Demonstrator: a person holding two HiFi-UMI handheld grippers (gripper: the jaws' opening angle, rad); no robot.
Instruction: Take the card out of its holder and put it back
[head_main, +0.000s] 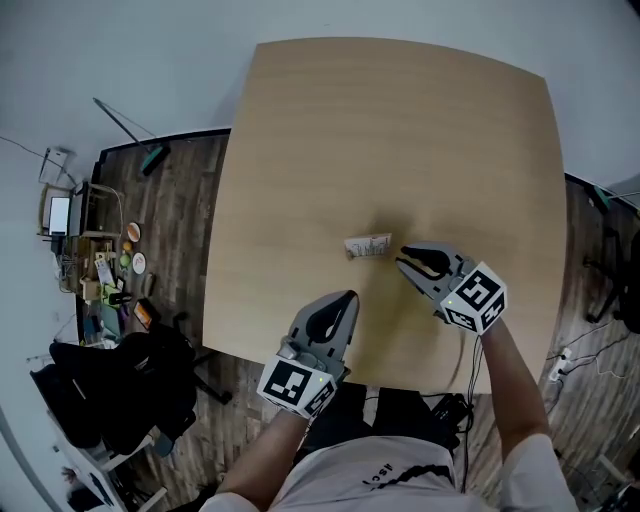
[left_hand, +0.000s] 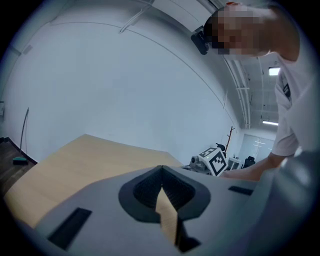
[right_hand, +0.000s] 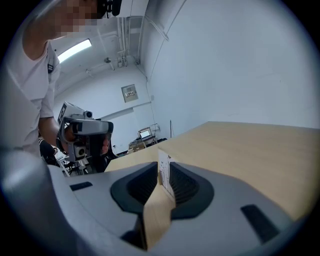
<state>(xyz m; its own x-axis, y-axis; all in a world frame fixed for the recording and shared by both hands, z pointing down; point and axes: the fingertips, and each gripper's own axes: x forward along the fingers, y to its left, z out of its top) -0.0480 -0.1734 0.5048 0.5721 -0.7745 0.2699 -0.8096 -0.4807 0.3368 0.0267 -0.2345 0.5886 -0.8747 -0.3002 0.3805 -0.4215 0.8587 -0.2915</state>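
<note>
In the head view, the card (head_main: 368, 246) stands near the middle of the pale wooden table (head_main: 400, 120); at this size its holder cannot be told apart from it. The right gripper (head_main: 402, 258) lies low on the table with its tips at the card's right end. The left gripper (head_main: 350, 296) hangs over the near edge, apart from the card.

In the left gripper view, the jaws meet at their tips with nothing between them, only bare table showing in the gap behind.

In the right gripper view, the jaws are closed on the card's (right_hand: 164, 172) edge, its thin white printed face standing upright between the tips.
</note>
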